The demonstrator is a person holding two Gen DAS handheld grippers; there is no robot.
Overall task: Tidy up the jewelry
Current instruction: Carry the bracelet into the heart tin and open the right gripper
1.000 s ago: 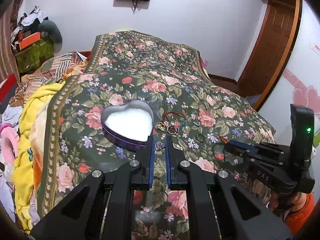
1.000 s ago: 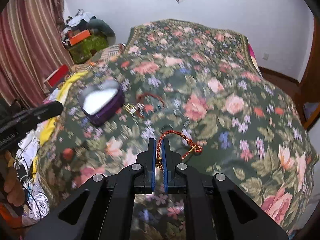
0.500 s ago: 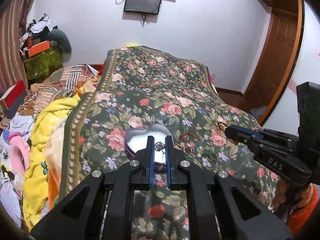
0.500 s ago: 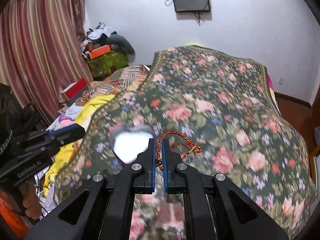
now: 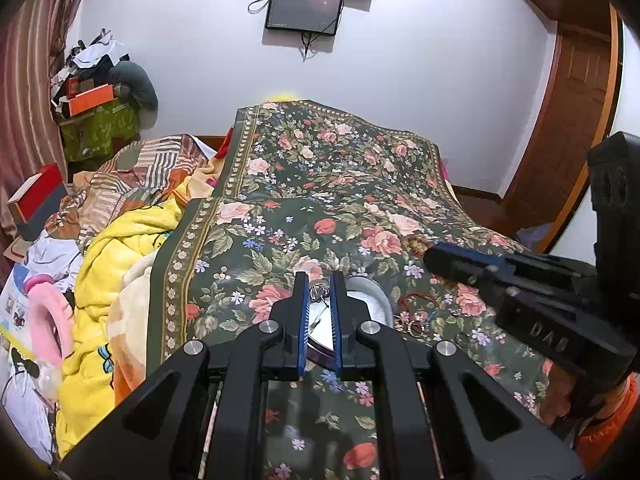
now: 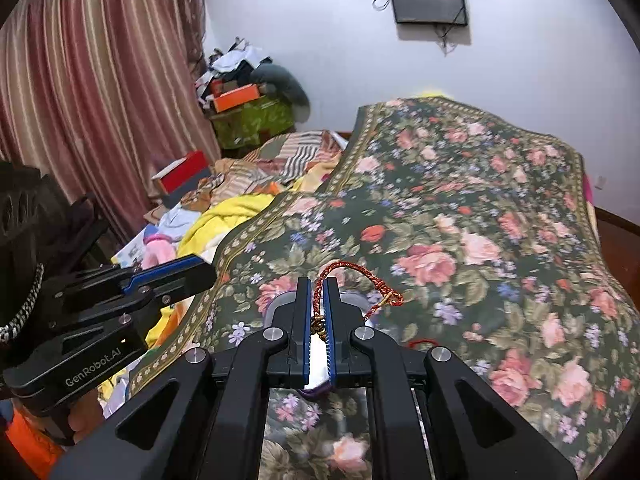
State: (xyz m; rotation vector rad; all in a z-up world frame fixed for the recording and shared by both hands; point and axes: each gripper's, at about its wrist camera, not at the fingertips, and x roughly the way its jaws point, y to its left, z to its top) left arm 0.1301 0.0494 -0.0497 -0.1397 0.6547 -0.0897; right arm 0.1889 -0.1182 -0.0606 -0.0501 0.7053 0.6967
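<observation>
My left gripper (image 5: 320, 280) is shut on a small silver ring (image 5: 319, 293), held above the heart-shaped purple tin (image 5: 370, 298) with its white lining. The tin sits on the floral bedspread (image 5: 320, 168), mostly hidden behind the fingers. My right gripper (image 6: 319, 284) is shut on a red-and-gold braided cord bracelet (image 6: 360, 276) that loops out to the right; the tin (image 6: 316, 390) shows beneath it. Several loose rings and a red bracelet (image 5: 416, 314) lie right of the tin. The right gripper's body (image 5: 520, 300) crosses the left wrist view; the left gripper's body (image 6: 120, 296) shows in the right wrist view.
Yellow and striped blankets (image 5: 120, 248) are heaped left of the bedspread. Boxes and clothes pile (image 5: 96, 96) stand in the far left corner by a curtain (image 6: 100, 80). A wooden door (image 5: 572, 120) is at right, a screen (image 5: 304, 8) on the wall.
Both grippers have risen and drawn back from the bed, each keeping its piece. The tin has slid from the left of each view to right under the fingertips.
</observation>
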